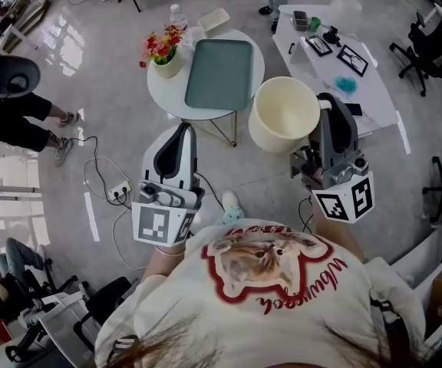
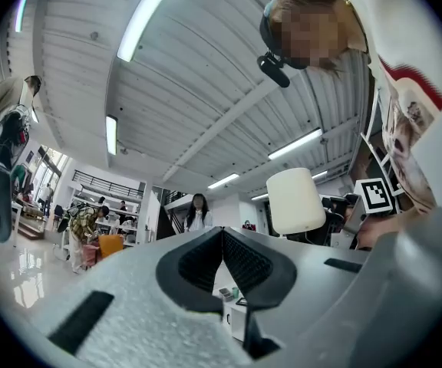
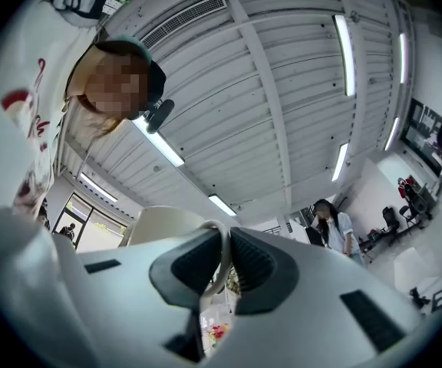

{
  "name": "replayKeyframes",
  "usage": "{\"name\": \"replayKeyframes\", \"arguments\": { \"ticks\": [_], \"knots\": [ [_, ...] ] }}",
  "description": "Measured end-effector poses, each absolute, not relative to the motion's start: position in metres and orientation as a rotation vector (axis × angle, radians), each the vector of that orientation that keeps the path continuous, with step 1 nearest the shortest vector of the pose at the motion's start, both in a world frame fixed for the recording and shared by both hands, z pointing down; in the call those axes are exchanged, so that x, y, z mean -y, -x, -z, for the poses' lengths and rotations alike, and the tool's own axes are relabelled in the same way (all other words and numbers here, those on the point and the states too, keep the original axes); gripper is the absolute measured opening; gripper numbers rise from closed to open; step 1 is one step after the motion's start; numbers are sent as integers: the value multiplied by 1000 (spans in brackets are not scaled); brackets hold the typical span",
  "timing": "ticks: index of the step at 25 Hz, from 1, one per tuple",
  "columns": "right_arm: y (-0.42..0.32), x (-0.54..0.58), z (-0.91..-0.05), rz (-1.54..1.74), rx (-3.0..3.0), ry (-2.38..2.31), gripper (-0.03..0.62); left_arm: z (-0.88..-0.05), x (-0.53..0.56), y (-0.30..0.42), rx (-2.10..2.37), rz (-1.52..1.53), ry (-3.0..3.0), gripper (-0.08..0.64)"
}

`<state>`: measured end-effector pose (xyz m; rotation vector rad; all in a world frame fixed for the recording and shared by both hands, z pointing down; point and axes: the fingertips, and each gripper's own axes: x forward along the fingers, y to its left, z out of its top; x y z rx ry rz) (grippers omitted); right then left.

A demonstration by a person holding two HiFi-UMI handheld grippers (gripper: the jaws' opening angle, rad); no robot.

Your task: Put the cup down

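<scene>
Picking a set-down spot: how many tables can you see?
2: round table ahead, carrying a tray; white table to its right, behind the cup. Others may be hidden.

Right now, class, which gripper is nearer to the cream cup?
Right. The right gripper is clamped on the rim of the cream cup. The left gripper, jaws together and empty, is apart from the cup, off to its left.

Grey left gripper (image 1: pixel 183 130) and right gripper (image 1: pixel 326 103), white cat-print shirt (image 1: pixel 298 320).
</scene>
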<state>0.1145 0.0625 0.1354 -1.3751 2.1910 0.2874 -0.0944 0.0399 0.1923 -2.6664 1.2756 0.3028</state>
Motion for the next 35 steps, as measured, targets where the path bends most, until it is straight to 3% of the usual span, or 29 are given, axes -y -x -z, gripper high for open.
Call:
{"name": "replayKeyframes", "arguments": {
  "ticks": [19, 35],
  "knots": [
    [-86, 13, -135, -283, -2160, 1440, 49, -188, 40, 124, -1245, -345, 2708, 15],
    [-106, 132, -134, -267, -2197, 1383, 49, -185, 153, 110, -1324, -343, 2654, 15]
  ]
}}
